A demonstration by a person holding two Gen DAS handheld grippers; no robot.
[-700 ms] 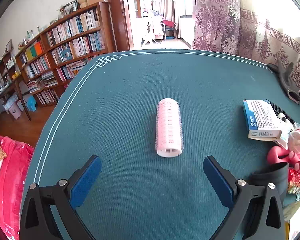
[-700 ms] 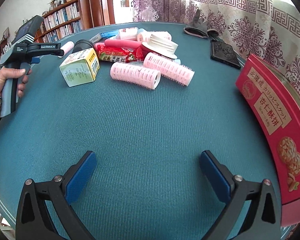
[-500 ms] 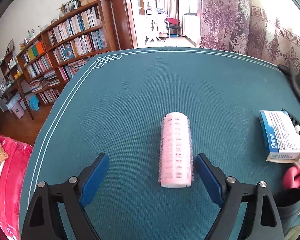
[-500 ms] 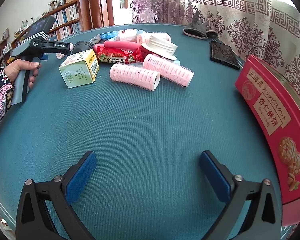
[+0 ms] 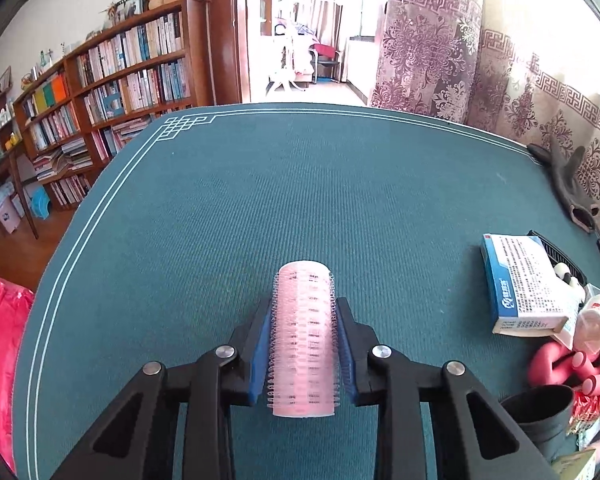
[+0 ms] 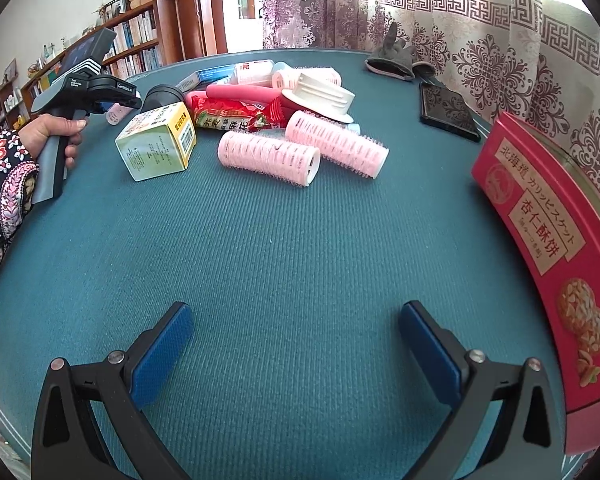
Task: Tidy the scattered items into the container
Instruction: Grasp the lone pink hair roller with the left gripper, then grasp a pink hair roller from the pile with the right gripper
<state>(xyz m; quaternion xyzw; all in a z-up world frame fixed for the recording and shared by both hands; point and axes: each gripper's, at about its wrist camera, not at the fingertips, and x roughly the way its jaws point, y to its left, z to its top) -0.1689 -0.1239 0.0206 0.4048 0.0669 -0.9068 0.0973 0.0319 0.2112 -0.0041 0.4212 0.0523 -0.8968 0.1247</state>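
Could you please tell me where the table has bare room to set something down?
Bare cloth lies between the right claw, the red tin and the two pink rollers. Beyond the rollers it is crowded with boxes and packets around the white lid.

A home living room: wooden bookshelves (image 5: 112, 92) crammed with books, patterned curtains (image 5: 428, 48), green-clothed table (image 5: 260, 200).

Daylit room, both feeds sharp at centre.
I see strong backlight through the curtains (image 6: 480, 40) and doorway (image 5: 312, 40), blown out white there; soft shadows on the table (image 6: 280, 260); heavy fisheye bending and dark vignette at the corners.
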